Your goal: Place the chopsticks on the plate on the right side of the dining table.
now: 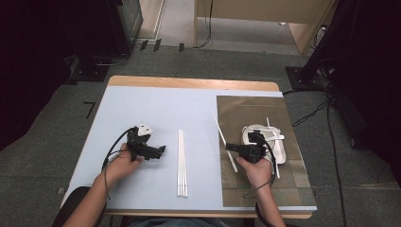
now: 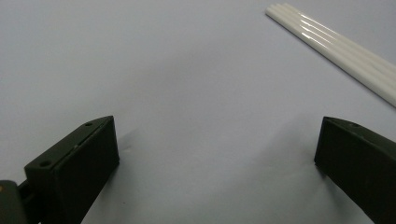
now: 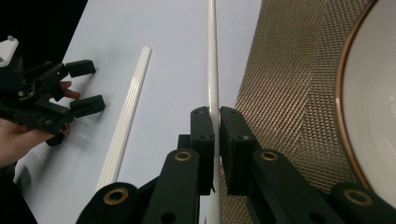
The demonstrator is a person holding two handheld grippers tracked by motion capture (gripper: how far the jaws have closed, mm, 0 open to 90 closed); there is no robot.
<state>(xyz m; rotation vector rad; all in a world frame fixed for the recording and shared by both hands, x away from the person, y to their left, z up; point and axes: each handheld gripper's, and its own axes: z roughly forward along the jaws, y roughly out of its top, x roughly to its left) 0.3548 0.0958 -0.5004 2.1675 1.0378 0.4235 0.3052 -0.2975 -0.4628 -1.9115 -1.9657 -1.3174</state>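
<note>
Chopstick (image 3: 213, 70) clamped in my right hand-held gripper (image 3: 215, 135) runs straight ahead past its tips, plate (image 3: 373, 107) lying to its right; left hand-held gripper (image 2: 215, 154) gapes empty.

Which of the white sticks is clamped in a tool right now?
The lone stick at the mat's left edge, clamped by the right tool. The bundled sticks lie untouched mid-table.

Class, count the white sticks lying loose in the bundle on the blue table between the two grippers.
4, side by side in the bundle of sticks on the table; ridges blur, so another may be hidden.
</note>
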